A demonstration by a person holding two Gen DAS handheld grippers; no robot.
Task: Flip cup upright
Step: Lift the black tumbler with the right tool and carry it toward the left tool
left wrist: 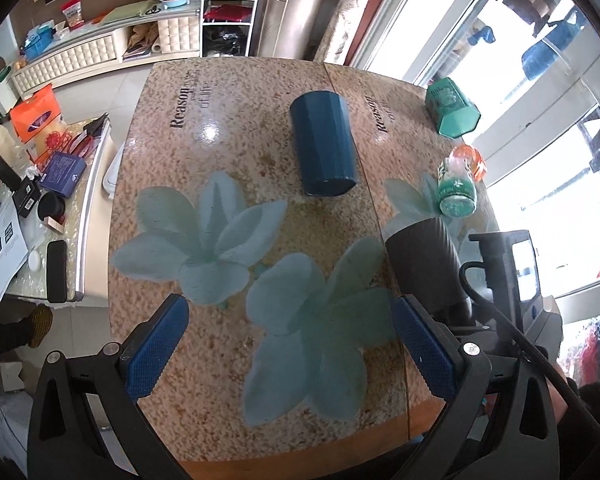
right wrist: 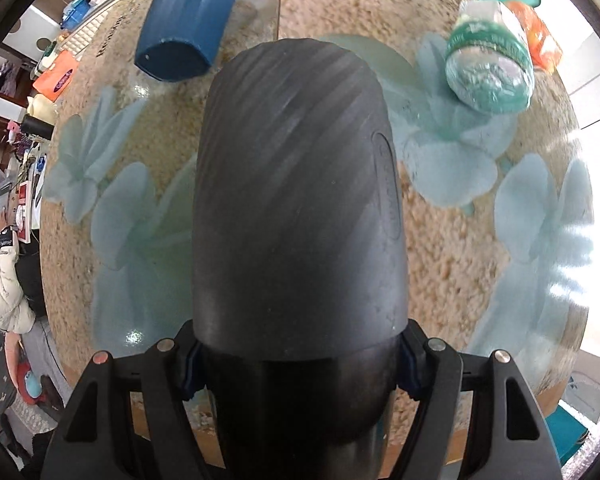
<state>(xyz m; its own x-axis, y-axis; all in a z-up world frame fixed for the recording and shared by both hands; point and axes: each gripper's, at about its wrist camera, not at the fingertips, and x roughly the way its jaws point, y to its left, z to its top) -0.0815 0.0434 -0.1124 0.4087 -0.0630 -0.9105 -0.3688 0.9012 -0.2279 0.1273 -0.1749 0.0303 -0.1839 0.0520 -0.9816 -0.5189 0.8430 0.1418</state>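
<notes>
A dark grey ribbed cup (right wrist: 296, 200) fills the right wrist view, its closed base pointing away from the camera. My right gripper (right wrist: 298, 364) is shut on it near its rim end and holds it over the table. In the left wrist view the same cup (left wrist: 424, 264) shows at the right, in the black right gripper (left wrist: 460, 312). My left gripper (left wrist: 292, 344) is open and empty above the flower-patterned table (left wrist: 220, 152).
A dark blue cup (left wrist: 324, 144) lies on its side mid-table, also in the right wrist view (right wrist: 188, 20). A green-wrapped roll (left wrist: 456, 188) and a teal hexagonal tin (left wrist: 452, 108) lie at the right edge. A cluttered side table (left wrist: 32, 200) stands left.
</notes>
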